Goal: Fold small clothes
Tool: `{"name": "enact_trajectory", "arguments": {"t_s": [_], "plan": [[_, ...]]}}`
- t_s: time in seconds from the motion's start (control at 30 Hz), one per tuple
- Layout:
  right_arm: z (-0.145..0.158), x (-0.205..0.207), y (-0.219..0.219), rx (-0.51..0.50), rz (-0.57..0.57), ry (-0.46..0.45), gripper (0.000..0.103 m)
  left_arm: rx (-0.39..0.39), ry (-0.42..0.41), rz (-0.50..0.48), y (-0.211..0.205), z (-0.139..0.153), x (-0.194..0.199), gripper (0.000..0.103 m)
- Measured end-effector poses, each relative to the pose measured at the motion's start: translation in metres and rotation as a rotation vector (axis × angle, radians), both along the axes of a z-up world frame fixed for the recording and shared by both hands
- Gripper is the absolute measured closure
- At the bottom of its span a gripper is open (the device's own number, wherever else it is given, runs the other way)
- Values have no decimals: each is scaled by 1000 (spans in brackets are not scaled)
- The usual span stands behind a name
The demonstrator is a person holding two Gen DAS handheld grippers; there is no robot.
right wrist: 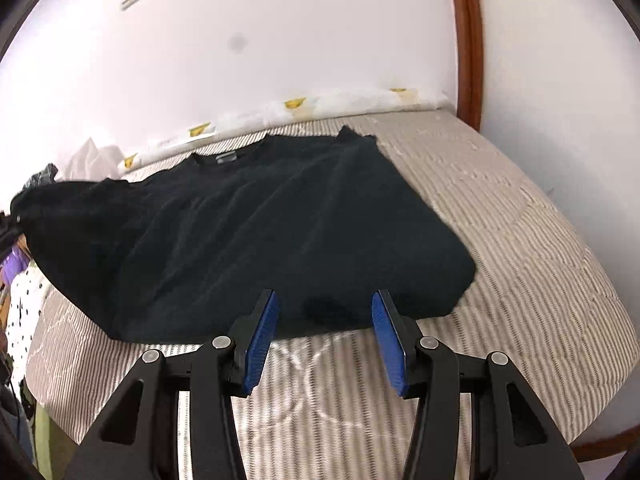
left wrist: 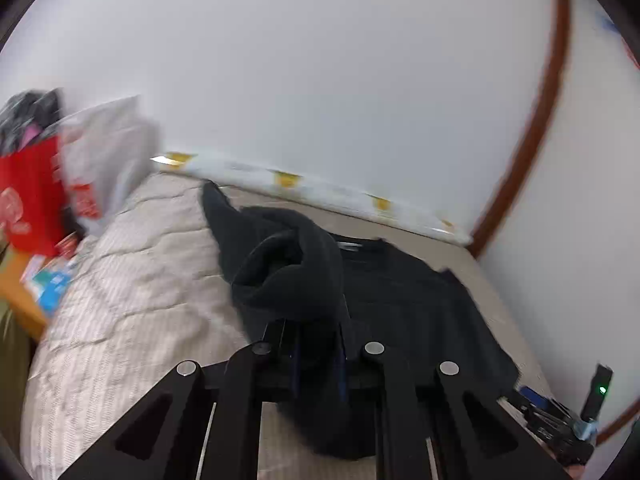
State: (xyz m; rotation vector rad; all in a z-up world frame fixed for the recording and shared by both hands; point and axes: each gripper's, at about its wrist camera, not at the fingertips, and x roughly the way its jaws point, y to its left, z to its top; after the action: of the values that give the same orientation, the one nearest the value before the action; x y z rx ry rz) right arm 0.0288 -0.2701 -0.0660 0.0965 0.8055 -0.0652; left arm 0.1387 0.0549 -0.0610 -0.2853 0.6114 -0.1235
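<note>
the black shirt (right wrist: 248,236) is lying spread out on the striped bed cover (right wrist: 500,240), with its neck end pointing at the white wall (right wrist: 280,32). the right tongs (right wrist: 324,320) are hanging just over the near edge of the shirt. their two blue pads (right wrist: 260,340) are standing apart with nothing between them – they are not pinching anything.

the left tongs (left wrist: 318,344) are squeezing tight on a bunch of the shirt's cloth (left wrist: 288,276). that part of the shirt is being held up off the bed, and it is curling over like a dark tube right in front of the camera. the bunched cloth is covering most of the left pads, so only thin blue edges are peeking out. the rest of the shirt is lying flat on the bed behind it and to the right.

a long white pillow with little yellow pictures (left wrist: 320,192) is sitting along the wall at the far side of the bed. a red bag (left wrist: 32,196) and a grey bag (left wrist: 108,160) are standing at the left end of the bed – they are blurry. the red bag has white writing on it, but it is too fuzzy to read. a small tag is showing inside the shirt's neck (right wrist: 226,158), and it is too small to read. a brown wooden frame (right wrist: 466,40) is running up the wall at the right.
</note>
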Motion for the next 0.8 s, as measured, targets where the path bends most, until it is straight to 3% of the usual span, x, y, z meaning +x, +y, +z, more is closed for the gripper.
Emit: {"name": "enact_trajectory", "arguments": {"t_s": [0.17, 0.4, 0.57, 0.67, 0.8], "plan": [[1, -4, -15, -29, -24, 6, 55, 43, 12, -166, -67, -9, 9, 91], [5, -11, -19, -53, -15, 2, 55, 63, 143, -324, -128, -51, 23, 91], [8, -10, -6, -45, 17, -12, 55, 69, 177, -350, -135, -68, 25, 89], [13, -2, 6, 16, 53, -21, 54, 54, 164, -402, -130, -60, 19, 80], [21, 7, 31, 92, 130, -37, 41, 56, 141, -425, -106, -52, 0, 77]]}}
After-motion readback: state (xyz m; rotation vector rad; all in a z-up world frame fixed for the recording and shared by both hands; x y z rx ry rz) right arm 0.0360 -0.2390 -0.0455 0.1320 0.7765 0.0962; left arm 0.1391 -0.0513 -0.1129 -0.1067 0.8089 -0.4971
